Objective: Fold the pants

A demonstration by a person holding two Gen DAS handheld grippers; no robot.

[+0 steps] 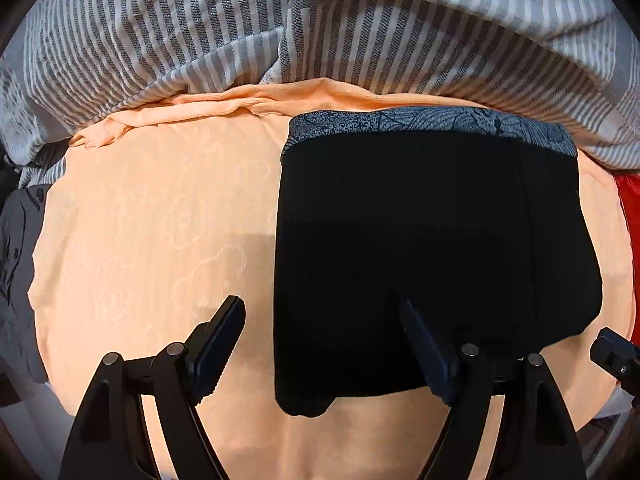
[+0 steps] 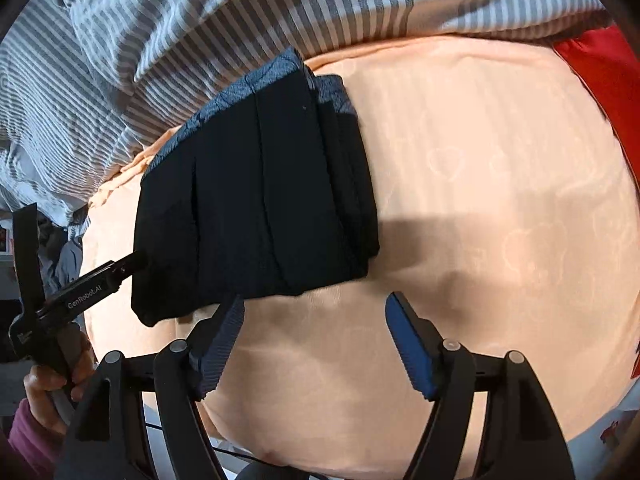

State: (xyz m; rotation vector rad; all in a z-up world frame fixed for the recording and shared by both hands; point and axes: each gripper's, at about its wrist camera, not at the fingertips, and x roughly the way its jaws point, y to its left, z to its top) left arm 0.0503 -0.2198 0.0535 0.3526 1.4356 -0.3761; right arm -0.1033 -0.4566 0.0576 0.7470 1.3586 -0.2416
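At the far left of your left wrist view, a dark grey garment [image 1: 18, 264] hangs off the edge of the bed, clear of the working area. Next comes bare peach bedsheet [image 1: 140, 220], wrinkled where it meets the grey-and-white striped duvet [image 1: 160, 32] bunched across the whole back. Your left gripper [image 1: 322, 320] has its jaws spread wide and holds nothing; its left finger sits over bare sheet, its right finger over the near part of the pants.

The folded black pants [image 1: 420, 240] lie right of centre on the sheet as a compact rectangle. Their blue-grey patterned waistband [image 1: 420, 124] points away from you and reaches the duvet's edge, so the bunched duvet crowds the far side. Further right, your right gripper's tip pokes in at the frame edge, and past it a red cloth [image 1: 628, 208] lies at the bed's right side.

In your right wrist view, your left hand [image 2: 52, 384] grips the left tool's handle at the lower left, and that tool reaches toward the pants' [image 2: 256, 200] left edge. The layered folds show along the pants' right side. Your right gripper [image 2: 314, 320] also has its jaws wide apart and empty, its left finger just at the near edge of the pants, its right finger over open sheet [image 2: 500, 200]. The red cloth [image 2: 600, 72] lies at the upper right.
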